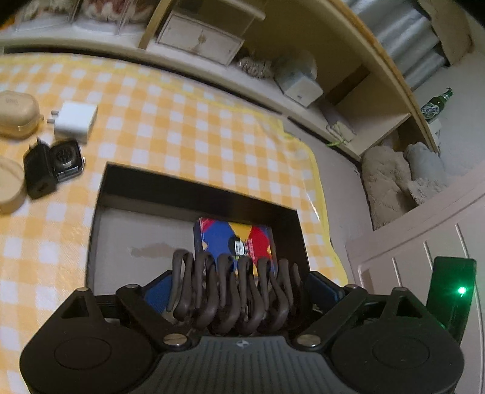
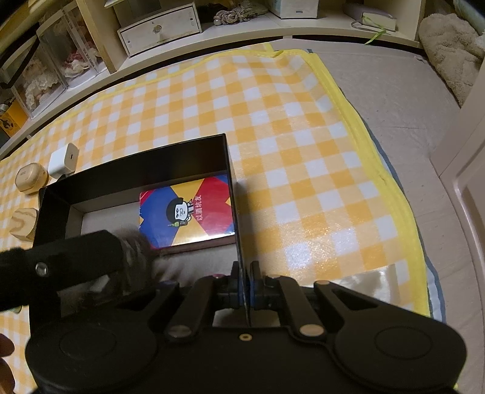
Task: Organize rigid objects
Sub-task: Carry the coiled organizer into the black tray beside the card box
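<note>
A black open box (image 1: 194,189) lies on the yellow checked mat, with a colourful card box (image 1: 235,239) inside at its right. My left gripper (image 1: 235,291) is shut on a brown claw hair clip (image 1: 230,291) and holds it over the box's near part. In the right wrist view my right gripper (image 2: 245,282) is shut on the black box's right wall (image 2: 235,194), near its front corner. The card box (image 2: 186,212) lies flat inside. The left gripper's black arm (image 2: 66,257) reaches in from the left over the box.
A white charger (image 1: 75,121), a black plug with a watch (image 1: 51,166), a beige earbud case (image 1: 16,115) and a wooden piece (image 1: 9,188) lie on the mat left of the box. Shelves with a small drawer (image 2: 160,27) run along the back. Grey floor lies right of the mat.
</note>
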`<state>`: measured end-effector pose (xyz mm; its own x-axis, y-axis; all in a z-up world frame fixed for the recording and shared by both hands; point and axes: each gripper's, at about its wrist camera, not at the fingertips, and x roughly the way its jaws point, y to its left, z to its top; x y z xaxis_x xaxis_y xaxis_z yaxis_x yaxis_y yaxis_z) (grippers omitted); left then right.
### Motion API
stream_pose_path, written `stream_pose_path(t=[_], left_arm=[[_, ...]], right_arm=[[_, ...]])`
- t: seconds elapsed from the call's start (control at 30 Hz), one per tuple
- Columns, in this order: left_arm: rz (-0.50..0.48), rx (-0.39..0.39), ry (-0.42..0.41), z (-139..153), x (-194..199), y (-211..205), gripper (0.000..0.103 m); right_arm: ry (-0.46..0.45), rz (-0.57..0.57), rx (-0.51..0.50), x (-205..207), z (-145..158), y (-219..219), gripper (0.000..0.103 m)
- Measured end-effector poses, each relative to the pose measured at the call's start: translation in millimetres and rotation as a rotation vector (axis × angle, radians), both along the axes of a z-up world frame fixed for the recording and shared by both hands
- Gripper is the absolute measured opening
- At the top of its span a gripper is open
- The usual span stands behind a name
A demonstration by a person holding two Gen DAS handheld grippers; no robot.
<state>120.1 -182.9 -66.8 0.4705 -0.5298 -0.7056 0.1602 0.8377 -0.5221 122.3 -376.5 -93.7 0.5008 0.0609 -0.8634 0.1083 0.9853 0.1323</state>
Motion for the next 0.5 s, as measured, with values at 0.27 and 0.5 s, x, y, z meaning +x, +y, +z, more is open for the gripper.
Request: stream_pose_path(t=[0.27, 0.5], left_arm=[[-0.032, 0.038, 0.023, 2, 0, 9, 0.095], [-0.127, 0.094, 0.024, 1, -5, 15, 0.076]], right_arm=[[0.002, 0.000, 0.001, -1, 1, 0, 0.005], [0.002, -0.002, 0.001, -2, 2, 1, 0.005]])
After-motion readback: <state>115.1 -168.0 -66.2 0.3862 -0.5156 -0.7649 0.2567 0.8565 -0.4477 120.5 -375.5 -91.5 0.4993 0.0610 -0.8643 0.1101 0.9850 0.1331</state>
